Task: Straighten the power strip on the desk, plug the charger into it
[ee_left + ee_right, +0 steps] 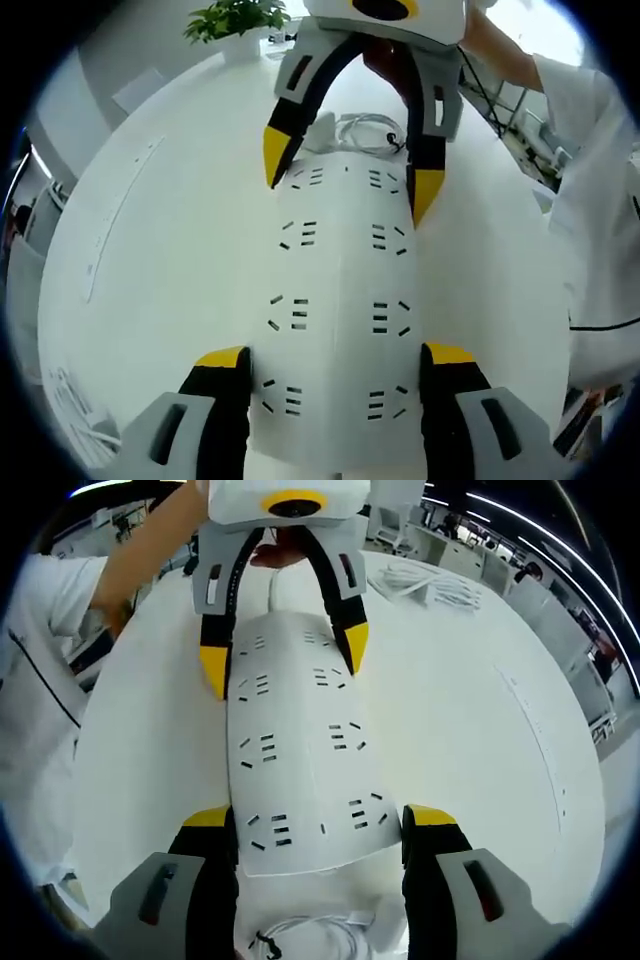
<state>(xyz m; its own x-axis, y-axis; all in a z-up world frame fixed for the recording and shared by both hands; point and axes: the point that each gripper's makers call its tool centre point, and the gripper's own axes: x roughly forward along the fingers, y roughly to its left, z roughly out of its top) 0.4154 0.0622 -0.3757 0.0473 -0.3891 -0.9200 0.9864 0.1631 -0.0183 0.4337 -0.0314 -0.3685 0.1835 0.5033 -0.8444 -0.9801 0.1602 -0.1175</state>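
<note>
In the left gripper view, the left gripper straddles the near end of the white power strip, its yellow-tipped jaws set against the strip's two long sides, clenched on it as far as the picture shows. The strip lies flat on the white desk, sockets up, running straight away from the camera. At its far end the right gripper comes in from above, its jaws bracketing the strip's corners. Behind that end sits a loose coil of white cable; whether a charger is among it is too small to tell. A potted plant stands at the desk's far edge, and a person's white sleeve fills the right side.

In the right gripper view, the same scene reads from the opposite end. The right gripper hugs the near end of the power strip, jaws pressed to both sides, while the left gripper holds the far end. White cable trails beneath the near jaws. More white cables lie far off on the desk.

By my reading, the straightening is under way, with both tongs squaring up the strip. Every socket in sight is vacant, so the plugging-in is all yet to be done.
</note>
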